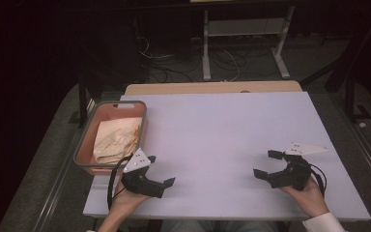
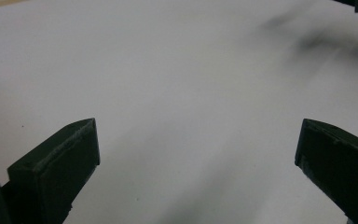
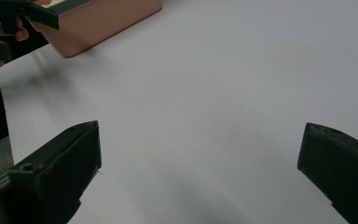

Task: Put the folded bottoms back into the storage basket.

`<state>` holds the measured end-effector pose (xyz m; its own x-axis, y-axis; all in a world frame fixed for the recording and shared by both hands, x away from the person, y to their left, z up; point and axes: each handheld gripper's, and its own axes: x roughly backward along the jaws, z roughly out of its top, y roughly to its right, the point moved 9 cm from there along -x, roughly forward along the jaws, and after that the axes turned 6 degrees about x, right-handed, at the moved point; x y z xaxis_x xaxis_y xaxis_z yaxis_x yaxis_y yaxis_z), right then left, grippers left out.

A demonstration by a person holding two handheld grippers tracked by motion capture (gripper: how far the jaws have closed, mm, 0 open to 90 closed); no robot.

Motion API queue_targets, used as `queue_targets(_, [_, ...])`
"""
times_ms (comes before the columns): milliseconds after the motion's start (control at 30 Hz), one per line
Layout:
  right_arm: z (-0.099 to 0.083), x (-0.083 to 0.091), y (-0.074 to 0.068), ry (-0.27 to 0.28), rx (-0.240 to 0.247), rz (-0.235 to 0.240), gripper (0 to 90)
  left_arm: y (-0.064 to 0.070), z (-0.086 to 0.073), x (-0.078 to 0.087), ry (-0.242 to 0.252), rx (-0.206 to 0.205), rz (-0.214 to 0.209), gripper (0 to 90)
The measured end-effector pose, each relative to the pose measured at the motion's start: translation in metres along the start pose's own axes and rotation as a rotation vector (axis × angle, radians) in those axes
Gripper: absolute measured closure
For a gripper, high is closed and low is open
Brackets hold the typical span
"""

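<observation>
Both pairs of tongs sit at the near edge of the counter (image 1: 232,125), and I am holding each low over its bare white surface. Left tongs (image 1: 166,182): jaws wide apart, nothing between them, confirmed in the left gripper view, where the two black jaws frame plain counter. Right tongs (image 1: 265,164): likewise spread, nothing held, and the right gripper view shows the same blank surface between its jaws.

Item of interest: a crumpled cream cloth (image 1: 116,140), lying inside the pink basket (image 1: 142,104) at the left side of the counter, just beyond the left tongs. It rests wholly within the basket walls, touching neither tool.

Assessment: if the job is to put the cloth away, I judge it finished, with both tools clear and idle. If the cloth is to come out, nothing has begun.
</observation>
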<state>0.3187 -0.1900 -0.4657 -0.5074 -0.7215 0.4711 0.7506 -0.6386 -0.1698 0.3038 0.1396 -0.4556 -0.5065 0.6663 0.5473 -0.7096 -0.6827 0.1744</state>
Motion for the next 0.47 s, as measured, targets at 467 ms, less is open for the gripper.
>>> queue_targets(467, [-0.018,0.012,0.005,-0.025,-0.013,-0.03,0.0,-0.007,-0.006,-0.002,0.007,0.008,0.017,0.0])
